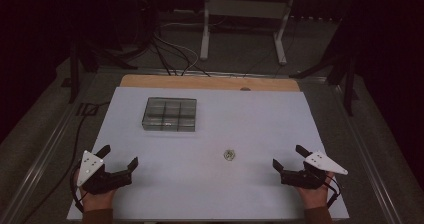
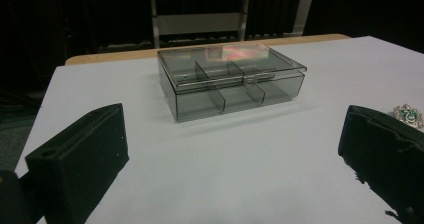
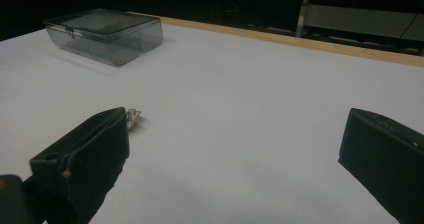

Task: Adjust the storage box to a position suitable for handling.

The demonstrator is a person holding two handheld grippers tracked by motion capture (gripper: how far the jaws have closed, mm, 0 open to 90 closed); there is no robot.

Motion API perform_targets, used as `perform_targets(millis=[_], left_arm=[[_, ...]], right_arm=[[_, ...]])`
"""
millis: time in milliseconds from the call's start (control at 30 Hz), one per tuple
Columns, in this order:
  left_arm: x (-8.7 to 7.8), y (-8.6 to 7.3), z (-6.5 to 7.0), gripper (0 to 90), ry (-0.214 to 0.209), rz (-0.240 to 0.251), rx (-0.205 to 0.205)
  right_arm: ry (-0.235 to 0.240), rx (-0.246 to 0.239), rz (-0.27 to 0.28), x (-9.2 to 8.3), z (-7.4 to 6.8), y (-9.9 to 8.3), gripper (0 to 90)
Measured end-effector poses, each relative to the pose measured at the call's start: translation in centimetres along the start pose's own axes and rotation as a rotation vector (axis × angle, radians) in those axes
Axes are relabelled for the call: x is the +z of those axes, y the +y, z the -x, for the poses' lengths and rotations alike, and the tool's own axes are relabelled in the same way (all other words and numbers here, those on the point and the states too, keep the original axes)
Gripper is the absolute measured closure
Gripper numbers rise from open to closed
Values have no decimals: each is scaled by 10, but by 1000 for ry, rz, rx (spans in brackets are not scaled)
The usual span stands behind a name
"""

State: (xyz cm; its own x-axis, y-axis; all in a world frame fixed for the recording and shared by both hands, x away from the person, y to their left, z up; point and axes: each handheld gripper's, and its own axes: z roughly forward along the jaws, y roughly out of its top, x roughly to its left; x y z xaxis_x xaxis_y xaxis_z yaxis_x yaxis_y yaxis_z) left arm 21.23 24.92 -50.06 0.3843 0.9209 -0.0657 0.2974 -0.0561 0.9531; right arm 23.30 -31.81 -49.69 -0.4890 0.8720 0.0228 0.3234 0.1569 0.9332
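**Brooch waiting, box shut — nothing in hand yet**

Brooch (image 1: 230, 155) is lying bare on the white worktop (image 1: 260, 119), between our two hands and nearer the right one, and we are judging it to be the piece in play. We are holding the left tongs (image 1: 119, 158) low at the near left corner with the jaws standing wide apart and nothing between them; the right tongs (image 1: 287, 156) are sitting at the near right corner, equally agape and empty. So, as we are reading it, the work is only beginning: nothing is picked up.

Farther back and to the left, well apart from the brooch, the clear compartment box (image 1: 169, 114) is resting with its lid down — in the left gripper view its dividers (image 2: 216, 96) are showing through the smoky plastic. If the brooch is bound for a compartment, that lid is standing in our way first. Otherwise the worktop is giving us open passage; beyond its wooden far edge (image 1: 210, 82) cables and a metal stand (image 1: 245, 14) are sitting in the dark.
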Motion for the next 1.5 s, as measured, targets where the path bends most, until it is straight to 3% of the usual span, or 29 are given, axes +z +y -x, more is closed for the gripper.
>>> perform_targets(millis=[333,733,1267,1500], left_arm=[[0,-2,-4,11,-5,24,-17],[2,16,-9,11,13,71,-24],[34,47,-29,12,66,54,-44],[49,55,-35,12,79,40,-30]], right_arm=[[-7,-4,4,-1,0,0,0],[-33,11,16,-4,3,0,0],[-47,4,8,-2,2,-2,0],[-47,4,6,-2,2,-2,0]])
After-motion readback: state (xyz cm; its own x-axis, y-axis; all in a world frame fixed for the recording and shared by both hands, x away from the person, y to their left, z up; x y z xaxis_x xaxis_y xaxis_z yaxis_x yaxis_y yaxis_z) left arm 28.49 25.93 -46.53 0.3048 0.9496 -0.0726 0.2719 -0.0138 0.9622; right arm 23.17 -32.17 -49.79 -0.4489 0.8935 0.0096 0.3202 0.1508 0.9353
